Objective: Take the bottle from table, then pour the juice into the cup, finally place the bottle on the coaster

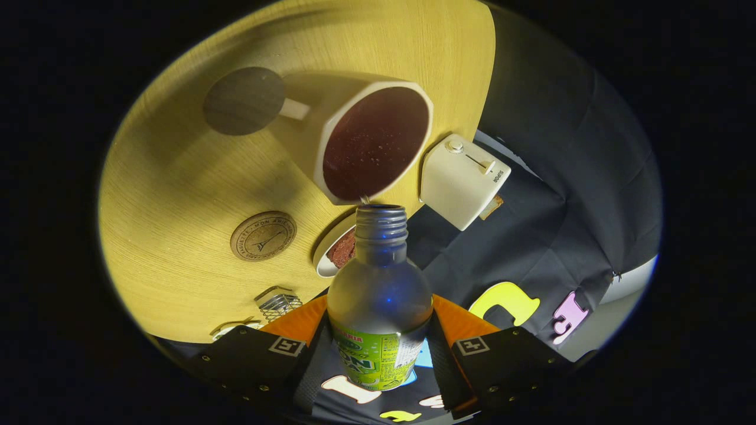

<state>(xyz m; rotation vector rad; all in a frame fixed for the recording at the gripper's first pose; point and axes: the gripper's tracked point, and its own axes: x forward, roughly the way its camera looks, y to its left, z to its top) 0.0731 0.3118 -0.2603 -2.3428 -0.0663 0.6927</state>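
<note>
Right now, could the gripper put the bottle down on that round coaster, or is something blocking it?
Probably yes. The gripper is shut on the bottle, tipped at the cup. The coaster lies bare on the table, beside the cup, with nothing on it.

Wooden table [177,177], cup [366,141], coaster [263,236], toaster [463,180]

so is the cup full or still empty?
Nearly full: dark juice with bubbles sits close to the cup's rim. Gripper holds the bottle at it.
</note>
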